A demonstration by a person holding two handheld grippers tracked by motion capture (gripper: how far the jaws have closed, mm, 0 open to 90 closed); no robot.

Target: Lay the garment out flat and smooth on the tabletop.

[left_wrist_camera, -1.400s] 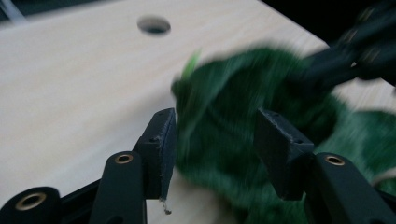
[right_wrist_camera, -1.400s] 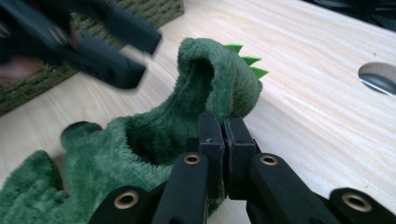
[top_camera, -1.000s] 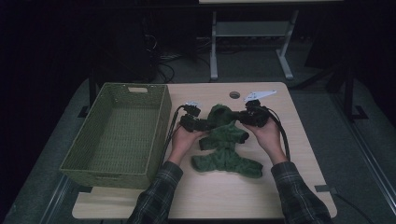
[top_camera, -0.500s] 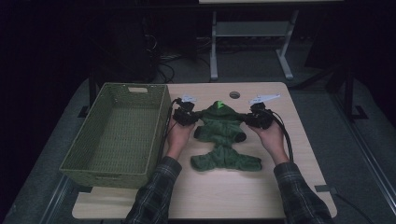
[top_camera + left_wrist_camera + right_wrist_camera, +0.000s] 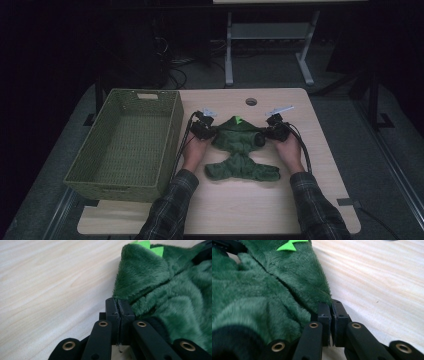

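One camera looks down from above the light wooden counter (image 5: 240,200); two ride close, sharing the fuzzy green plush garment (image 5: 170,295).

1. Left gripper view: green fleece garment (image 5: 170,297) ran off the right and top edges; most of it was out of frame.
2. Same view: left gripper (image 5: 120,305) base was cut by the bottom edge. Pads met at the fleece hem, but whether any fabric sat betw. them couldn't be told.
3. Right gripper view: garment (image 5: 262,290) was cut at the left and top edges. Right gripper (image 5: 330,310) pads pressed on the hem; the pinched bit was hidden betw. them.
4. High view: both sleeve ends were covered by the grippers and hands; the tabletop (image 5: 320,200) under the garment was hidden.
5. High view: person was cut at the bottom edge, forearms only. Background past the table was too dark to make out.
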